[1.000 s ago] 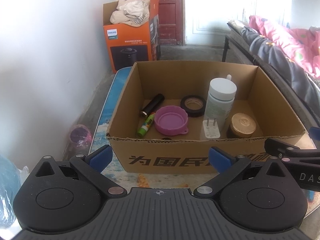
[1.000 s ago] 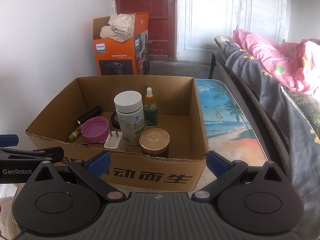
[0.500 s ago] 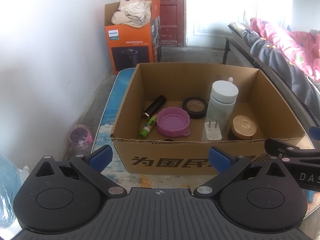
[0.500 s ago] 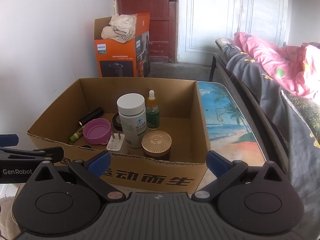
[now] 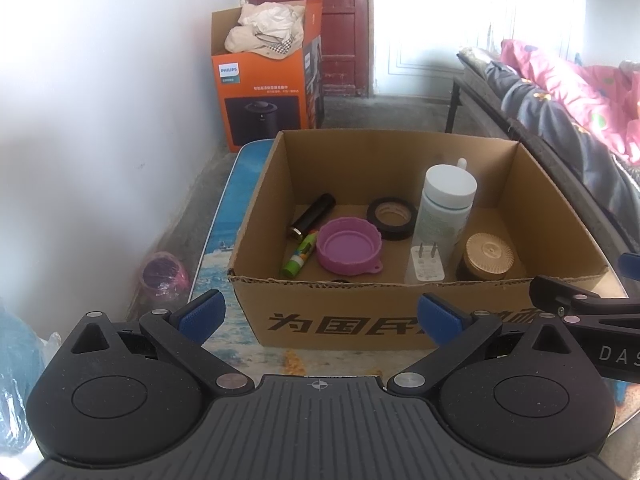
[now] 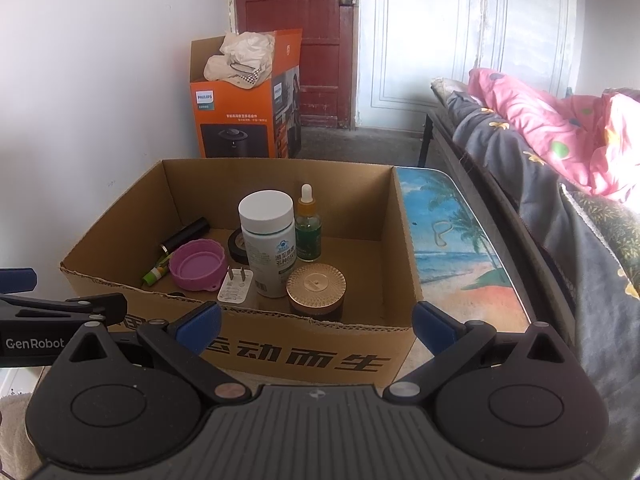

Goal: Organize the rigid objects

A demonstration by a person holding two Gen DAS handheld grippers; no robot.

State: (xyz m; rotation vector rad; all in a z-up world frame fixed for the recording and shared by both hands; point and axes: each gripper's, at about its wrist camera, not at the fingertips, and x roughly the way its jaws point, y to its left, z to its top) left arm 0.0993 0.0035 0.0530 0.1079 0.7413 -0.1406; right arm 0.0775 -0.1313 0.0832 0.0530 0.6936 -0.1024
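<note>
My left gripper (image 5: 319,317) and right gripper (image 6: 316,322), jaws apart and empty, face the cardboard box (image 6: 280,344) holding a white pill bottle (image 6: 267,240)

Showing brown on the cardboard box (image 5: 360,320) with black printed characters; glowing purple on the lid (image 5: 348,250); wearing white on the bottle (image 6: 270,248), green on the dropper bottle (image 6: 308,232), ribbed gold on the jar lid (image 6: 316,284); displaying a beach print on the surface (image 6: 452,240); shining orange on the carton (image 6: 240,120); sporting blue on the fingers (image 5: 200,314).
</note>
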